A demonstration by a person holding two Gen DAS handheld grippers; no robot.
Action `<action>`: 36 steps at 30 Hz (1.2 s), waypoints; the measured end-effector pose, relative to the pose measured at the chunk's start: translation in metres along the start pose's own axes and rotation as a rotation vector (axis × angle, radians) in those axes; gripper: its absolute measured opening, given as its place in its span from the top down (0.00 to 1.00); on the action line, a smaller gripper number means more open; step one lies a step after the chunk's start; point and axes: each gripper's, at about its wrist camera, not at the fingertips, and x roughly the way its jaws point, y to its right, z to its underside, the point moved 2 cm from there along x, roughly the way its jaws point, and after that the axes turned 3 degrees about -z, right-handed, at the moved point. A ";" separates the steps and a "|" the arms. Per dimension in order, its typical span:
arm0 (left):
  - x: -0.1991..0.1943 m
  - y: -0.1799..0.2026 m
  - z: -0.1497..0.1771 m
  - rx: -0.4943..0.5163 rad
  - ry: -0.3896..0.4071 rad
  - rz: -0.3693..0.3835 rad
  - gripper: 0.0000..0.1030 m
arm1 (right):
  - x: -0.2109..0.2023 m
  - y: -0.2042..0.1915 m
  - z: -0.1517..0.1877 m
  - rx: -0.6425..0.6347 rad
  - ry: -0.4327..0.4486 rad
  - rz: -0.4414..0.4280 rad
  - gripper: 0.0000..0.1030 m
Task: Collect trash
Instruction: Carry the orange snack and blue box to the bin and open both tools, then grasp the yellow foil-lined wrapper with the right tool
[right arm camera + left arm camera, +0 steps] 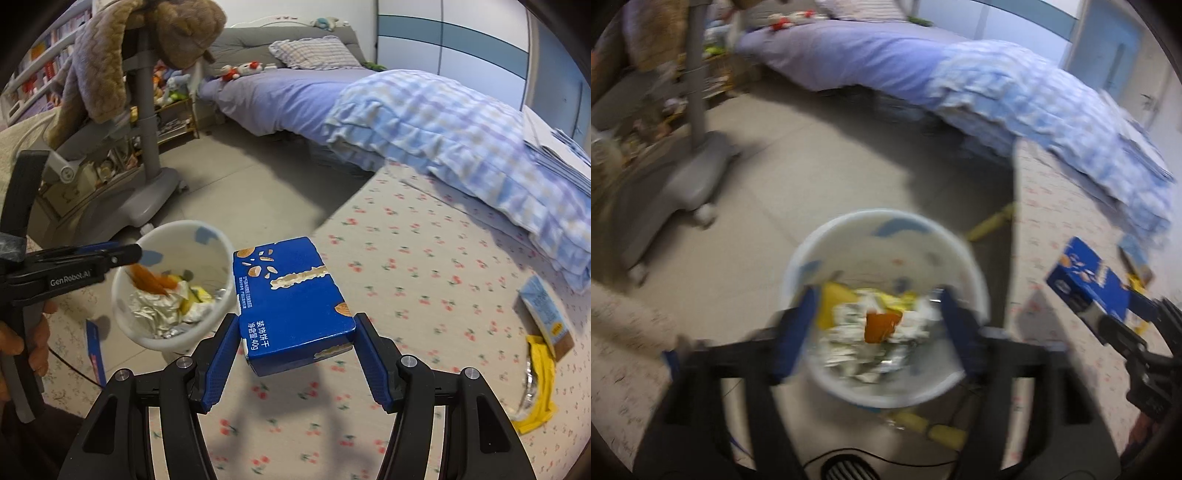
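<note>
A white bin (975, 280) on the floor holds foil, yellow scraps and an orange wrapper (881, 326). My left gripper (878, 299) hangs just above the bin's mouth, open, with nothing between its blue pads. From the right wrist view the left gripper (135, 254) reaches over the bin (122, 306), and the orange wrapper (151, 280) lies just below its tip. My right gripper (295, 321) is shut on a blue biscuit box (291, 295), held above the cherry-print table (424, 258). The same box (1089, 280) shows at the right of the left wrist view.
A yellow wrapper (535, 387) and a light blue carton (546, 314) lie on the table at the right. A grey wheeled chair base (147, 199) stands on the floor behind the bin. A bed with a checked quilt (443, 122) runs along the back. A flat blue packet (94, 350) lies low at the left.
</note>
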 end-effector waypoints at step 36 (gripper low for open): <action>0.000 -0.003 0.016 0.040 -0.085 -0.002 0.08 | -0.021 0.030 0.000 0.129 0.031 0.022 0.23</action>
